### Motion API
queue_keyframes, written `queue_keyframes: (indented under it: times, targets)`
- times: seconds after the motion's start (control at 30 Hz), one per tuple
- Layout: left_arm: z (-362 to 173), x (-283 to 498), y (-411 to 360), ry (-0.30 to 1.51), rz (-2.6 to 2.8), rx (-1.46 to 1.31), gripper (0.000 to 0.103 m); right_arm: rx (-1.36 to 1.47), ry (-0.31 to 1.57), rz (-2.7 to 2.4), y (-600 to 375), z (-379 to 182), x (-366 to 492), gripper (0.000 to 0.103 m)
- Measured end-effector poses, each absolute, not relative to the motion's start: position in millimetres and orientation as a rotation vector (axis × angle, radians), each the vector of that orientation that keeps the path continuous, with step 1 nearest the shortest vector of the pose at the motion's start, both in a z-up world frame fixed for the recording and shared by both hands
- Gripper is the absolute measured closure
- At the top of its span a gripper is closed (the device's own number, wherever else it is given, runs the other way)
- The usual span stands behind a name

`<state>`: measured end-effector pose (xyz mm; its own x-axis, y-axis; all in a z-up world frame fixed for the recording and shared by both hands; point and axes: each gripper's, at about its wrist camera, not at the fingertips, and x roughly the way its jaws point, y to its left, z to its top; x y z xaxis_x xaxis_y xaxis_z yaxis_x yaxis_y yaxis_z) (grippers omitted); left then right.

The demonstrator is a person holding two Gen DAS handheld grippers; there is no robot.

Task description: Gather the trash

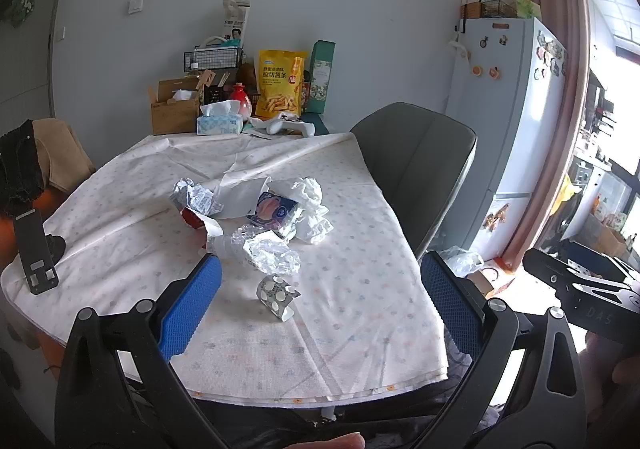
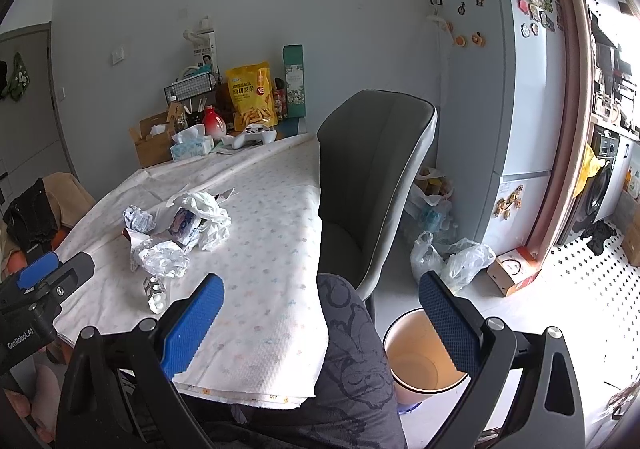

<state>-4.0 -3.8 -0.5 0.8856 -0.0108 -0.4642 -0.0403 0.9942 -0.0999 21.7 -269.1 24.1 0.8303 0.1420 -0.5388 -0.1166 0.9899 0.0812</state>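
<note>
A heap of trash lies mid-table on the patterned cloth: a crushed clear plastic bottle [image 1: 262, 249] [image 2: 164, 259], crumpled white tissue [image 1: 312, 209] [image 2: 208, 217], a blue snack packet [image 1: 274, 211] [image 2: 186, 229], crumpled foil wrapper [image 1: 194, 197] [image 2: 138, 219] and an empty pill blister [image 1: 276, 295] [image 2: 155, 293] nearest me. My left gripper [image 1: 320, 305] hovers open just short of the blister, nothing between its blue pads. My right gripper [image 2: 320, 325] is open above the table's near right corner, over a knee and a round bin [image 2: 424, 357] on the floor.
A grey chair [image 1: 416, 173] [image 2: 368, 185] stands at the table's right side. Boxes, a tissue box [image 1: 220, 123], a yellow snack bag [image 1: 278, 89] and a white controller crowd the table's far end. A fridge [image 2: 516, 97] and plastic bags [image 2: 452, 257] are at right. A black stand [image 1: 34, 249] sits at left.
</note>
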Motion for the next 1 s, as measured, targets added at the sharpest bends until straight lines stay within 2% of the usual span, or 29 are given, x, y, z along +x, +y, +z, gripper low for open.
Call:
queue_keyframes:
  times: [0.43,0.9,1.0]
  targets:
    - [5,-4,2,0.481,-0.009,-0.093,0.004,0.036,0.562,0.138,-266,29,26,0.007]
    - [-3,14,87,0.539,0.107,-0.098,0.005,0.040,0.650,0.344,-224,20,81,0.008]
    - [-9,21,99,0.556,0.120,-0.102,0.010,0.049,0.688,0.384,-207,10,91,0.010]
